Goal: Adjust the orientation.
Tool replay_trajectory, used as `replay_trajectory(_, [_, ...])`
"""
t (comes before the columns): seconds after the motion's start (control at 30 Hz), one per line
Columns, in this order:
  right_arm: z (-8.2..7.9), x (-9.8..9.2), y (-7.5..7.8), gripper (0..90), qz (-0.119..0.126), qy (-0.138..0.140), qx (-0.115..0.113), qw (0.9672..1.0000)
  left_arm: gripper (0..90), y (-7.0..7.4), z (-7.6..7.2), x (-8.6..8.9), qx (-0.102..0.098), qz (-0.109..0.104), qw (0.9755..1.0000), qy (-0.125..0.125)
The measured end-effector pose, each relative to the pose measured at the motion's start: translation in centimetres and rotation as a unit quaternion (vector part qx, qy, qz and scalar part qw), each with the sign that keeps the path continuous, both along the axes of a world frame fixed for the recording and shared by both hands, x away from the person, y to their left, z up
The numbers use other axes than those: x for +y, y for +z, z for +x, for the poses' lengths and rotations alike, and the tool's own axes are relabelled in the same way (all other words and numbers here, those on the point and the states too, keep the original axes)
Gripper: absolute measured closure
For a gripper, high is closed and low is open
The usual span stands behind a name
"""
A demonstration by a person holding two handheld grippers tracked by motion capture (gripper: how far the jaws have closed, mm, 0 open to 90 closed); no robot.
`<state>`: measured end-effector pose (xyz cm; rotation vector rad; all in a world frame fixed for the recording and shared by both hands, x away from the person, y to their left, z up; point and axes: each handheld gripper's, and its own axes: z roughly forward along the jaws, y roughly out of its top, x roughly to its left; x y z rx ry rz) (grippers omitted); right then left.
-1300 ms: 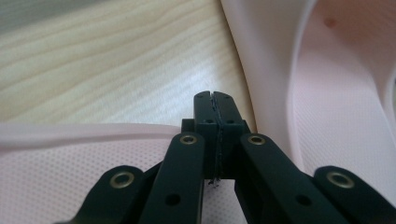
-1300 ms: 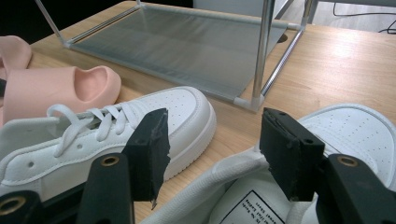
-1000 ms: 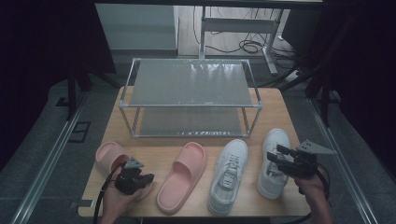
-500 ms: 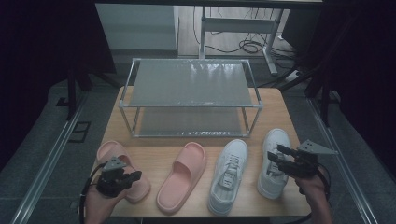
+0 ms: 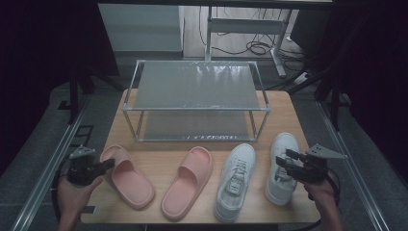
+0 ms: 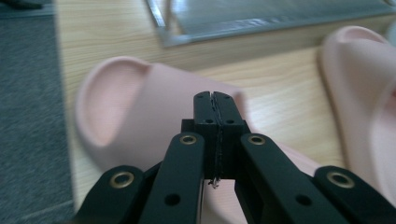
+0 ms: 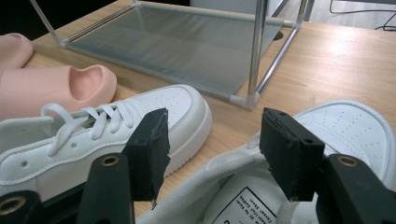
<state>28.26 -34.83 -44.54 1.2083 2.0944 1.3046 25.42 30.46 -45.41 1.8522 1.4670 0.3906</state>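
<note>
Standing at the far middle of the pale wooden table [image 5: 284, 108], the two-tier metal-framed shoe rack with grey shelves [image 5: 195, 86] is the largest thing here, and both of its shelves are bare. Along the near edge lie four shoes in a row: at far left a pink foam slide sandal [image 5: 127, 175], then its matching pink slide [image 5: 188, 180], then a white laced sneaker [image 5: 235, 180], and at far right a second white sneaker [image 5: 281, 166]. The left gripper [image 5: 107, 163], which a second ago sat over the far-left slide, has drawn back to the left and now hangs just off that slide's left edge, at the table's border; its jaws are pressed together with nothing between them, as the left gripper view shows, with the slide [image 6: 140, 112] lying beyond the tips. The slide itself lies where it did, so that hand seems to have let go or given up a try, and no shoe has yet gone onto the rack. The right gripper [image 5: 284, 159] has kept its place over the heel end of the right-hand sneaker, jaws spread apart and straddling the collar opening [image 7: 243, 196] without pressing on it; it looks ready to close and lift this shoe first.
</note>
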Motion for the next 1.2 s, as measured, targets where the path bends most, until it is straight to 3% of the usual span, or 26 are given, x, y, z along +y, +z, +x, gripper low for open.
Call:
replay_trajectory(0.33, [0.1, 0.1, -0.2, 42.7, 0.000, 0.000, 0.003, 1.0000, 90.0, -2.1, 0.5, 2.9, 0.019, 0.005, 0.9986, 0.050])
replay_trajectory(0.6, [0.1, 0.1, -0.3, 42.7, -0.001, 0.001, 0.005, 1.0000, 90.0, -4.1, 0.3, 5.1, 0.039, 0.003, 0.9955, 0.086])
replay_trajectory(0.8, [0.1, 0.0, -0.2, 42.7, 0.000, -0.001, 0.003, 1.0000, 90.0, -5.0, 0.9, 5.8, 0.051, -0.001, 0.9939, 0.098])
replay_trajectory(1.2, [0.0, -0.1, -0.2, 42.7, 0.000, -0.002, 0.003, 1.0000, 90.0, -6.1, 2.8, 5.8, 0.066, -0.004, 0.9933, 0.095])
